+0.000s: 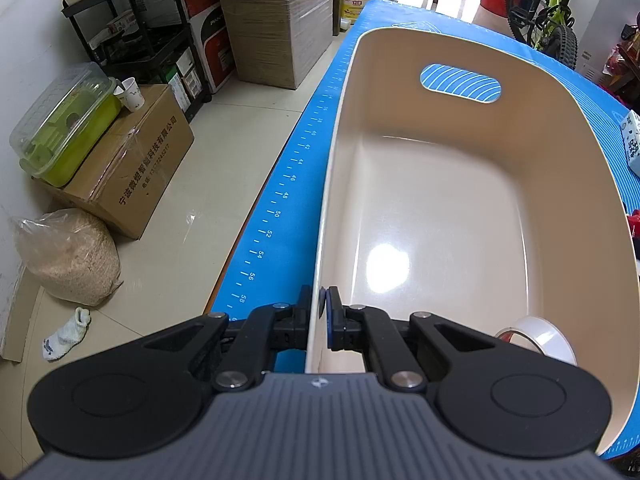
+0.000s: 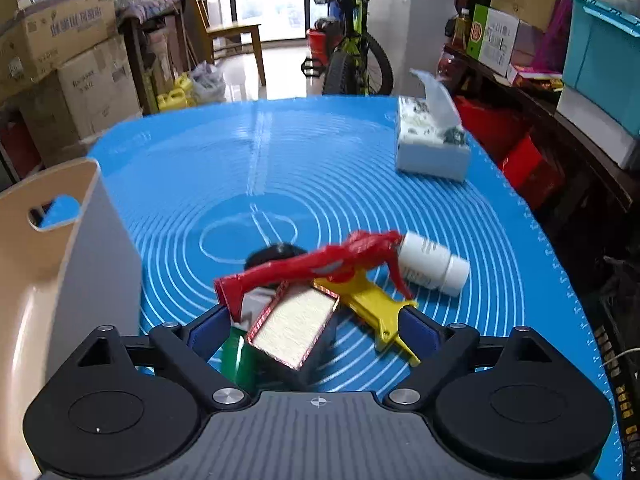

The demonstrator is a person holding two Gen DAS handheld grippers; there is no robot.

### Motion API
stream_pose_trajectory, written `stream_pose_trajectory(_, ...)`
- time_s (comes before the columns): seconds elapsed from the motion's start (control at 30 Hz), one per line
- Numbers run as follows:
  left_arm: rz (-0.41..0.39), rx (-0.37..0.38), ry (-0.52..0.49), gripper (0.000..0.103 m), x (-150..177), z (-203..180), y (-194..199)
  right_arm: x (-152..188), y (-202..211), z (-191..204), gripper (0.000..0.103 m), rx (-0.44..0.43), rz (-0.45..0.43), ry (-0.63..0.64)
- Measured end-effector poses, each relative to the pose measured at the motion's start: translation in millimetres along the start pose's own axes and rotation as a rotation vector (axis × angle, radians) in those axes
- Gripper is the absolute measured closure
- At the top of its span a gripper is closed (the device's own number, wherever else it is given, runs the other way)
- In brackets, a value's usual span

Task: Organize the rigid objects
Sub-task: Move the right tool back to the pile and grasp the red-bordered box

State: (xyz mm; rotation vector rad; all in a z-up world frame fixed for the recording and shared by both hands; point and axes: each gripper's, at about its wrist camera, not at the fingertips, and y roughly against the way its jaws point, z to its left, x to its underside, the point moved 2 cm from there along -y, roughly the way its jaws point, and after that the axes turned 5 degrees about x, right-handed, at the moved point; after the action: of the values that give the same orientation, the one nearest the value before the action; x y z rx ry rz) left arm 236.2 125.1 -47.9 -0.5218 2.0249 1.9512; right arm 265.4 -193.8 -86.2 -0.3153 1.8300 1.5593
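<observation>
Red figure (image 2: 320, 266): it lies on top of a small pile on the blue mat (image 2: 360, 168), at 12 o'clock just ahead of my right jaws; its long axis runs from about 8 o'clock up toward 2 o'clock, blurred in the right wrist view.
Pile beneath it: a flat box with a pale face and red rim (image 2: 294, 330), tilted, its long axis toward 1 o'clock; a yellow plastic piece (image 2: 378, 304) running toward 5 o'clock; a green thing (image 2: 236, 354) at 7 o'clock, too blurred to name.
White bottle (image 2: 434, 262): on its side at 2 o'clock from the pile, cap pointing to 4 o'clock; its label print is too small to read.
Beige bin (image 1: 440, 208): on the tabletop, long axis toward 12 o'clock, a handle slot in the far wall; a roll of clear tape (image 1: 538, 336) lies inside at its near corner.
My left jaws (image 1: 322, 304): clenched on the bin's near rim.
My right jaws (image 2: 316, 326): spread wide, grasping nothing, the pile between them.
Tissue box (image 2: 432, 144): at 1 o'clock, well apart.
Writing: ruler figures 36 to 58 along the mat's edge; "PANT" on a carton (image 1: 214, 48); Chinese print on a cardboard box (image 1: 136, 160).
</observation>
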Motion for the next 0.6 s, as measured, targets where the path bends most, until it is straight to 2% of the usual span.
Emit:
stream_pose_trajectory(0.17, -0.001, -0.001, 0.002, 0.095, 0.4, 0.3, 0.0, 7.1, -15.1, 2.5, 0.012, 0.007, 0.032, 0.006)
stream_pose_trajectory(0.4, 0.000, 0.000, 0.002, 0.095, 0.5, 0.1, 0.0, 10.6, -30.3, -1.6, 0.012, -0.004, 0.029, -0.045)
stream_pose_trajectory(0.6, 0.000, -0.001, 0.001, 0.095, 0.5, 0.2, -0.1, 10.2, -26.7, -6.8, 0.012, 0.048, 0.005, -0.067)
